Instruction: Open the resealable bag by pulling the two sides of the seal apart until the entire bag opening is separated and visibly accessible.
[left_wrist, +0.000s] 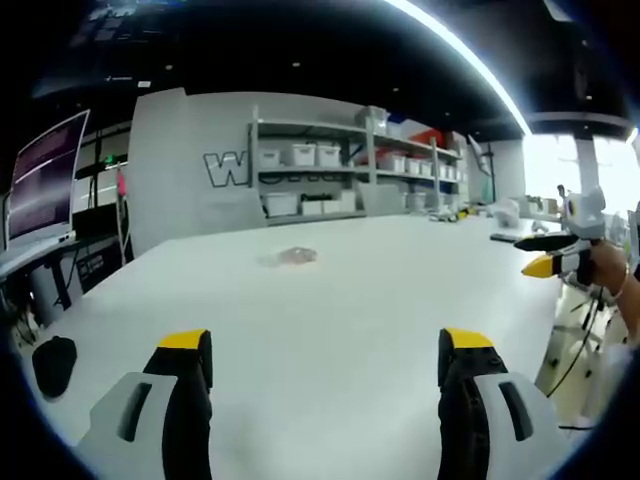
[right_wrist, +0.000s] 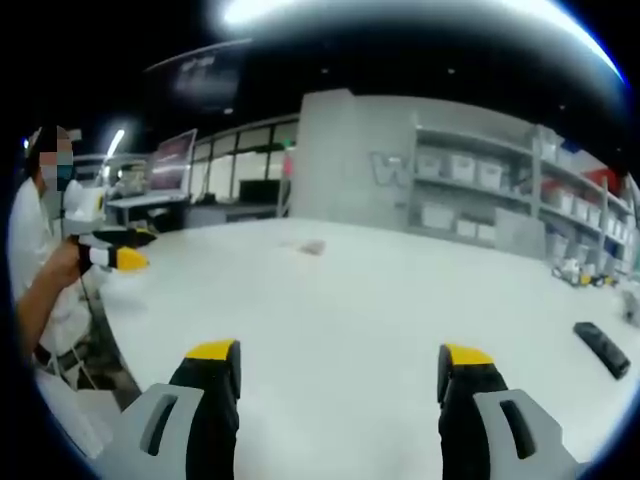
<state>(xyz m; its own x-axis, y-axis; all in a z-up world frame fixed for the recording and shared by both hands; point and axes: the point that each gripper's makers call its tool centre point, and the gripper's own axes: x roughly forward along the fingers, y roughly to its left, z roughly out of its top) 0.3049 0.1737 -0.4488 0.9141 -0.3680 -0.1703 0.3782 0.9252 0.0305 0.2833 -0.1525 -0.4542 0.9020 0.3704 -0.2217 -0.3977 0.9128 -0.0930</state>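
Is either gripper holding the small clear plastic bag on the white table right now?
No, the small clear plastic bag lies alone far across the white table, with the open left gripper well short of it.

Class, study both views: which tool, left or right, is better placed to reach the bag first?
Roughly even, perhaps slightly the left. Both tools, left and right, are open above the white table, and the bag lies far ahead, nearly centred in the left gripper view.

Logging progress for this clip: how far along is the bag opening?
Done: nothing visible. The resealable bag lies untouched far out on the white table; whether its seal is parted is too small to tell. In hand: nothing; the left claw and right claw are both open and empty, well short of it. Left: reach the bag, grip both sides of the seal, pull apart.
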